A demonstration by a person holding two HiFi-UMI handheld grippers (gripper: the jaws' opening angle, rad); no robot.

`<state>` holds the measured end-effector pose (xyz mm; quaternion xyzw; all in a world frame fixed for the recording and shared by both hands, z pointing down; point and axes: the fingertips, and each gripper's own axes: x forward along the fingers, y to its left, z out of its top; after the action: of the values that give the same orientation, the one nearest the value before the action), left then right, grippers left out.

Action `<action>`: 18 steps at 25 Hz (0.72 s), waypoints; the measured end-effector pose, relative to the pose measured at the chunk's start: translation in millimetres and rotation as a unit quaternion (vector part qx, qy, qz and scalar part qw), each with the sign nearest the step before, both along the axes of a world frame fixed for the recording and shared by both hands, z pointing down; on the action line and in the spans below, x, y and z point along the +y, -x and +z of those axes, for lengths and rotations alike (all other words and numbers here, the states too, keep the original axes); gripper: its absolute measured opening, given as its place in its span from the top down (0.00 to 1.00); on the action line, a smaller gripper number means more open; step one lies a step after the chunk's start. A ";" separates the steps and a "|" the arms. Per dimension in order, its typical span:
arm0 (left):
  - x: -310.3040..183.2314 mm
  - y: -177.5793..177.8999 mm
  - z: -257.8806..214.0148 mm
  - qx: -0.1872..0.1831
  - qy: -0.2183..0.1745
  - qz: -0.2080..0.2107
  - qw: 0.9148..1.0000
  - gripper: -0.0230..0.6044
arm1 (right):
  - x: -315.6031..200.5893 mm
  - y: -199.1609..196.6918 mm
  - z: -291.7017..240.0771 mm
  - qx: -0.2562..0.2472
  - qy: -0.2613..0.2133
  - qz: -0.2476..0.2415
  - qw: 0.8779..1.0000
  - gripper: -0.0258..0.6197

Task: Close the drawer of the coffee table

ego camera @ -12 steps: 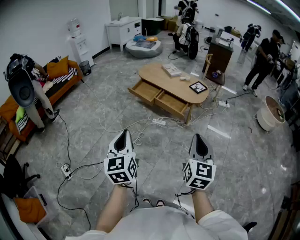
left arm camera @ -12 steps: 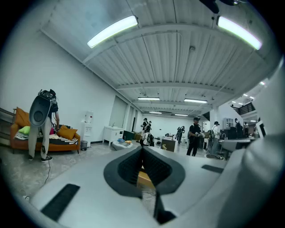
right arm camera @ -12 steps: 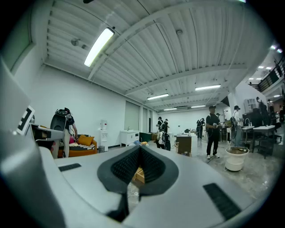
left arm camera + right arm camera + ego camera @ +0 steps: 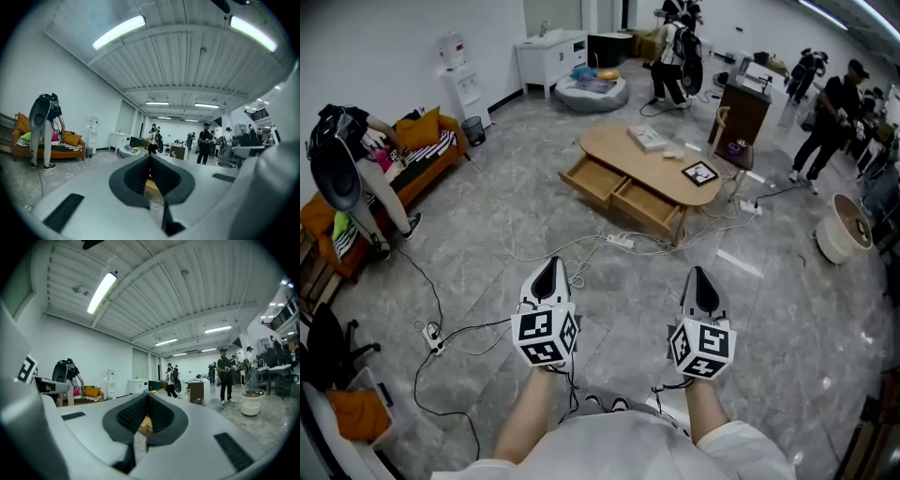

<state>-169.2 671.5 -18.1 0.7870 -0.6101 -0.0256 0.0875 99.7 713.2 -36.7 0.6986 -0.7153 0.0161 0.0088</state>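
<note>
A light wooden oval coffee table [image 4: 614,148] stands on the grey floor ahead of me, with two drawers pulled open toward me: a left drawer [image 4: 592,180] and a right drawer [image 4: 647,208]. A book [image 4: 645,138] and a black framed picture [image 4: 699,172] lie on its top. My left gripper [image 4: 549,269] and right gripper [image 4: 700,274] are held level side by side, well short of the table, both shut with nothing between the jaws. In the gripper views the table shows only as a wooden sliver behind the left gripper's [image 4: 150,161] and the right gripper's [image 4: 146,401] closed tips.
White cables and a power strip [image 4: 620,242] trail across the floor between me and the table. An orange sofa [image 4: 412,155] with a person bent beside it is at left. A dark cabinet [image 4: 740,111], a round white basket [image 4: 841,227] and several people stand beyond and right.
The table and the floor have shifted slightly down in the head view. Both grippers keep the same pose, still shut.
</note>
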 end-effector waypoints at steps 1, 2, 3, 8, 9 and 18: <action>-0.8 -0.8 1.2 -0.002 0.003 0.000 1.000 0.98 | -0.8 -0.9 0.7 -0.008 0.000 -0.002 1.000 0.96; -1.7 -1.8 2.7 -0.004 0.008 0.001 1.000 0.98 | -1.5 -1.9 1.3 -0.014 0.000 -0.004 1.000 0.96; -2.5 -3.0 4.2 -0.006 0.013 0.001 1.000 0.98 | -2.0 -2.8 1.7 -0.017 0.002 -0.006 1.000 0.96; -1.9 -2.9 7.4 -0.005 0.022 -0.004 1.000 0.98 | -1.8 -5.0 2.8 -0.021 0.006 -0.010 1.000 0.96; -1.5 -1.3 8.0 -0.006 0.022 -0.010 1.000 0.98 | -1.2 -4.9 3.0 -0.021 0.006 -0.013 1.000 0.94; 2.7 0.3 8.1 0.002 0.024 -0.011 1.000 0.72 | 3.3 -13.4 1.5 -0.021 0.012 -0.020 1.000 0.76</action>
<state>-169.5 674.2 -9.9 0.7778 -0.6191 -0.0140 0.1072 113.1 716.6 -35.3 0.6838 -0.7286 0.0393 0.0026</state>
